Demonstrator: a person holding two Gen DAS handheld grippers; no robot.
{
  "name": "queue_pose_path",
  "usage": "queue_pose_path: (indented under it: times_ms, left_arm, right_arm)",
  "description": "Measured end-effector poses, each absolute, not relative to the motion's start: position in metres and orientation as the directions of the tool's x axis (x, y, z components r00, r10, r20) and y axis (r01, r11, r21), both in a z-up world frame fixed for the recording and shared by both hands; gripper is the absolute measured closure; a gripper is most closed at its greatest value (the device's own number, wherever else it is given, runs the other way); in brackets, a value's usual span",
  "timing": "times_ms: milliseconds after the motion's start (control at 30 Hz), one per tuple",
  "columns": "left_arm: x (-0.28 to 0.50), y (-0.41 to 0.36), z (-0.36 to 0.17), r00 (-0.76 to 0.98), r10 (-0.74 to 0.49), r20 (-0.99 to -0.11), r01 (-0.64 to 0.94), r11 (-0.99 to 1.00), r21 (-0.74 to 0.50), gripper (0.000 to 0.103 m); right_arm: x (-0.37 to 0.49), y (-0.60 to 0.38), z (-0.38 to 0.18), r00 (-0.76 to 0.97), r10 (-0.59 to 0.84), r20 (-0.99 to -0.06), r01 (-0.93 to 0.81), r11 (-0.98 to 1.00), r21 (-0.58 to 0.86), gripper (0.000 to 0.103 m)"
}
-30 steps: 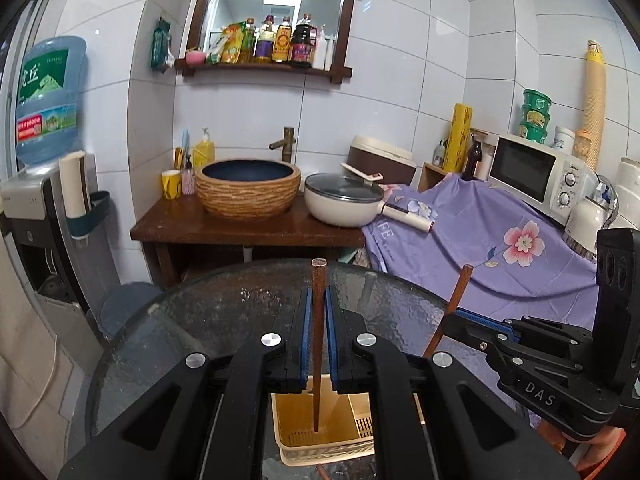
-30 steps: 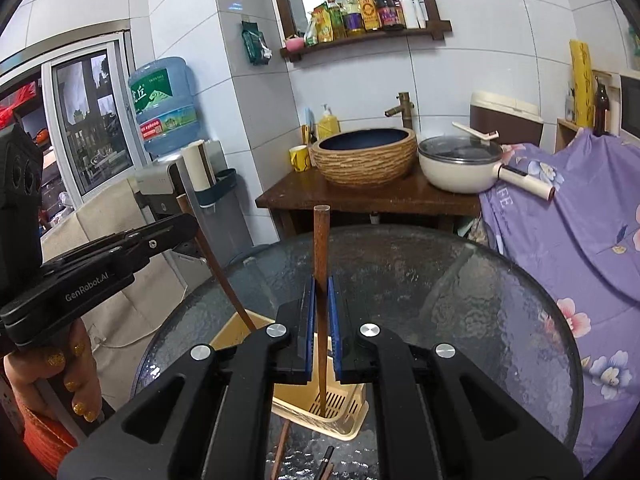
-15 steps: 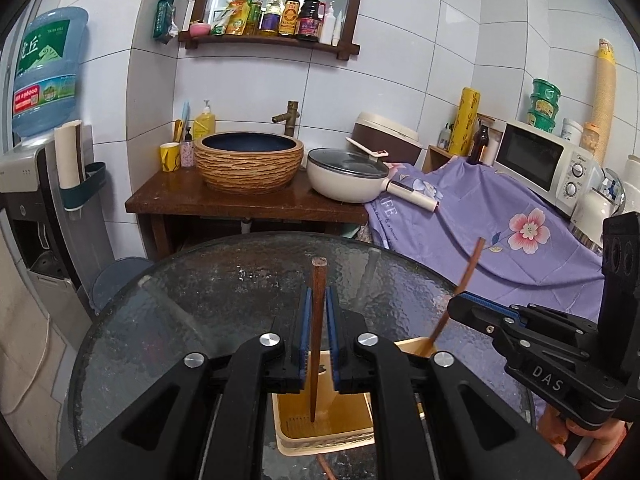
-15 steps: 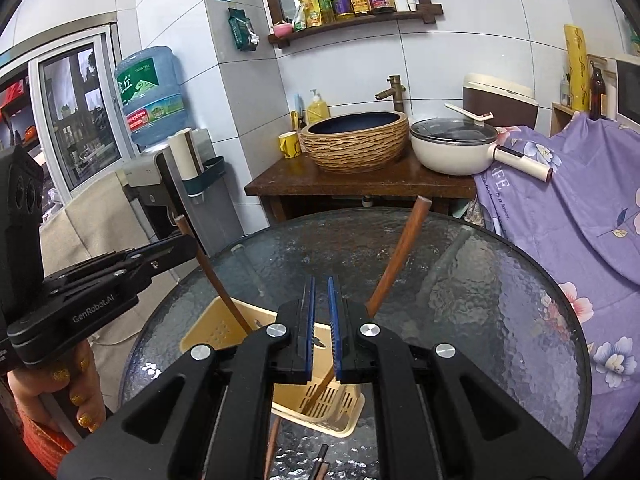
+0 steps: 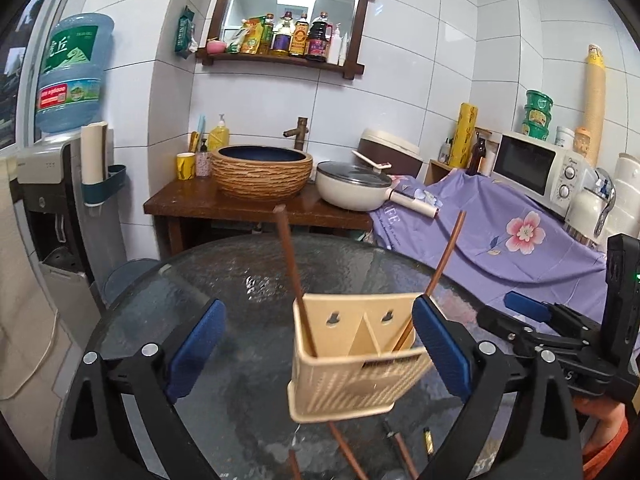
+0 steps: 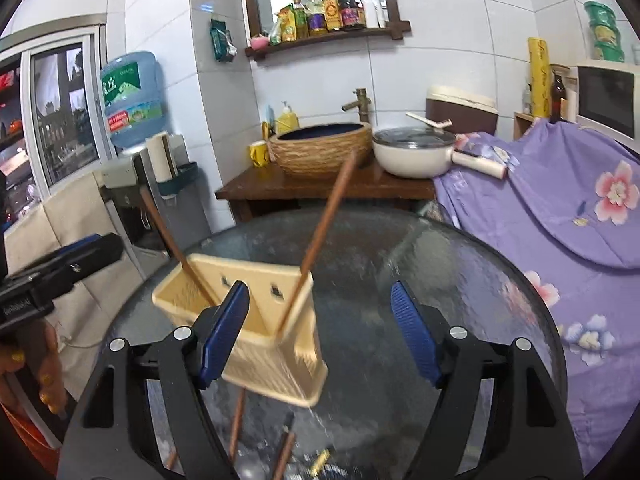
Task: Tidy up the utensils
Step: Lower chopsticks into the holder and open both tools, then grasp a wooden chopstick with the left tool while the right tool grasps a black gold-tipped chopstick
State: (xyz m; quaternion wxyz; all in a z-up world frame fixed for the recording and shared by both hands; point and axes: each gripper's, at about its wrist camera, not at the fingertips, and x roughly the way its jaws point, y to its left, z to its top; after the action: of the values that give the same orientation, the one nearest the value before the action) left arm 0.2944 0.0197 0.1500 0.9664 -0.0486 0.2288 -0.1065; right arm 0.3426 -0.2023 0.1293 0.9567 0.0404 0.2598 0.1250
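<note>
A cream slotted basket (image 5: 352, 384) stands on the round glass table (image 5: 240, 280). Two brown chopsticks lean in it, one at its left end (image 5: 294, 280) and one at its right end (image 5: 438, 272). My left gripper (image 5: 320, 348) is just in front of the basket; its jaws are opening and the blue pads touch nothing. In the right wrist view the same basket (image 6: 272, 372) sits low and left, with a chopstick (image 6: 324, 232) rising from it. My right gripper (image 6: 320, 332) is opening too, gripping nothing. Each gripper shows in the other's view: right gripper (image 5: 508, 314), left gripper (image 6: 80, 256).
Several loose chopsticks (image 5: 348, 452) lie on the glass in front of the basket. Beyond the table are a wooden stand with a woven basin (image 5: 262, 174) and a white pan (image 5: 352, 190), a purple flowered cloth (image 5: 520, 248), a microwave (image 5: 536, 168) and a water dispenser (image 5: 52, 184).
Both grippers let go of the chopsticks they held upright and spread their jaws wide. Both sank toward the basket, where the two chopsticks now lean.
</note>
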Motion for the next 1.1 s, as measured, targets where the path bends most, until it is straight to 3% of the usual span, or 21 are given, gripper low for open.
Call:
queue_pose_path:
  times_ms: [300, 467, 567, 733, 900, 1100]
  left_arm:
    - [0.264, 0.027, 0.082, 0.827, -0.095, -0.555, 0.113, 0.994, -0.001, 0.010]
    - [0.257, 0.036, 0.037, 0.732, -0.116, -0.671, 0.116, 0.992, -0.045, 0.038]
    - [0.252, 0.040, 0.019, 0.687, -0.128, -0.715, 0.114, 0.991, -0.069, 0.048]
    - [0.242, 0.042, 0.004, 0.663, -0.132, -0.737, 0.118, 0.990, -0.071, 0.054]
    - [0.238, 0.035, -0.003, 0.646, -0.152, -0.748, 0.137, 0.987, -0.082, 0.058]
    - [0.238, 0.026, -0.009, 0.635, -0.158, -0.756, 0.147, 0.986, -0.083, 0.060]
  right_arm:
    - [0.306, -0.197, 0.060, 0.761, 0.166, -0.628, -0.179, 0.983, 0.043, 0.030]
    - [0.296, -0.192, 0.019, 0.681, 0.147, -0.718, -0.158, 0.986, 0.052, 0.036]
    - [0.289, -0.187, 0.007, 0.656, 0.140, -0.742, -0.151, 0.987, 0.053, 0.038]
    - [0.274, -0.172, -0.003, 0.646, 0.150, -0.749, -0.190, 0.981, 0.032, 0.041]
    - [0.274, -0.167, -0.008, 0.629, 0.140, -0.764, -0.168, 0.985, 0.042, 0.055]
    - [0.281, -0.168, -0.012, 0.609, 0.166, -0.776, -0.156, 0.984, 0.089, 0.063]
